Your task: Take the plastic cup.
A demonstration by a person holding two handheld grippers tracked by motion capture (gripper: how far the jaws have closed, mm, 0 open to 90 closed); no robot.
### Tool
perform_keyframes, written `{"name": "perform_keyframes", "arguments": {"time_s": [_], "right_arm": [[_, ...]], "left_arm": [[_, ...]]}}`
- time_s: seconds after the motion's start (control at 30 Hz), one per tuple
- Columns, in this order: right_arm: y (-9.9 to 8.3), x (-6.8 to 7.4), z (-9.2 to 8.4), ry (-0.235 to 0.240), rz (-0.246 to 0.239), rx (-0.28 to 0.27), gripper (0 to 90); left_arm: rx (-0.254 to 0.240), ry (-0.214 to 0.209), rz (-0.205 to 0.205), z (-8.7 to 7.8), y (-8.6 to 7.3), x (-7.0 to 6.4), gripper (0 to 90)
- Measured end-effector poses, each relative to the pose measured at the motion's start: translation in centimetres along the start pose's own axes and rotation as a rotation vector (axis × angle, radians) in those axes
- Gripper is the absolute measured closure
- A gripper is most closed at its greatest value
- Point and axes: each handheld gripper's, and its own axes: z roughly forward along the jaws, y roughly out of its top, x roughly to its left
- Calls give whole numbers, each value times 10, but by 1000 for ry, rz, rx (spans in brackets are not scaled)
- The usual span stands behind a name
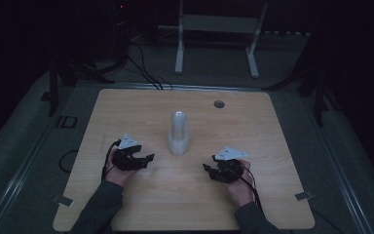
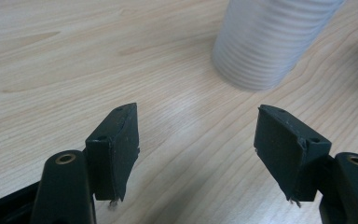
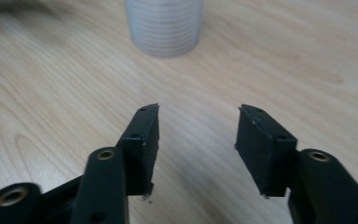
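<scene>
Two grippers are held low over the bench (image 1: 126, 209), one at each side of a white ribbed stack (image 1: 178, 134) that stands upright near the bench's middle. The left gripper (image 1: 146, 158) is kept to the stack's left and the right gripper (image 1: 208, 168) to its right, each a little nearer the person than the stack, and both are turned inward toward it. Such a mirrored placing suggests that the stack is to be approached from both sides, one gripper perhaps steadying the base while the other takes the upper part.

The jaws of both grippers are seen apart with only bare wood between them; nothing is clamped. In the left gripper view the stack's ribbed base (image 2: 270, 46) is seen ahead and to the right of the gap, so that gripper is judged not yet lined up with it. In the right gripper view the base (image 3: 164, 28) lies ahead and slightly left of the gap, well clear of the pads.

The stack is touched by neither gripper. What it is made of cannot be told for certain; nested cups are likely.
</scene>
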Motion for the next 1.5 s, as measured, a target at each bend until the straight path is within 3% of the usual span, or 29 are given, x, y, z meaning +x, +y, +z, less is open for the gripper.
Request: {"name": "perform_keyframes", "arguments": {"time_s": [0.37,0.67,0.93,1.23,1.5], "right_arm": [[19,7,2,21,-38,-37,479],[37,12,12,32,-57,-42,488],[48,9,19,42,-40,-56,478],[54,7,27,46,-30,-65,445],[59,5,31,45,-17,-77,435]], "left_arm": [[-38,-30,33,-12,15,-6,309],[-71,-48,88,-22,37,-10,308],[-88,-71,125,-26,55,-14,309],[-97,-68,171,-29,77,-20,291],[-105,-85,185,-29,92,-25,273]]}}
